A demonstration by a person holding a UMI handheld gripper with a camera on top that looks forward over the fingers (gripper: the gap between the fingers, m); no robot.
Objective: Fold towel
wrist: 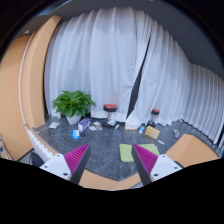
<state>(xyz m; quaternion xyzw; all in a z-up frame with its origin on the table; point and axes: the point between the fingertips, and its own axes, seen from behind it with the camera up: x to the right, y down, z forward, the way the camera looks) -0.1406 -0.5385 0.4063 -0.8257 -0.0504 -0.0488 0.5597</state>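
My gripper (110, 160) is open, its two magenta pads (76, 158) standing wide apart with nothing between them. A light green flat piece (126, 152), which may be the towel, lies on the dark grey speckled surface (100, 150) just ahead of the fingers, nearer the right one. A tan wooden table edge (105, 182) runs below and between the fingers. The gripper touches nothing.
White curtains (110, 60) close off the back of the room. A potted plant (73, 102) stands at the back left, and two red-topped stools (110, 108) stand before the curtains. Small items (80, 128) and a yellow box (152, 131) lie beyond the fingers. More tan wood (190, 150) shows at the right.
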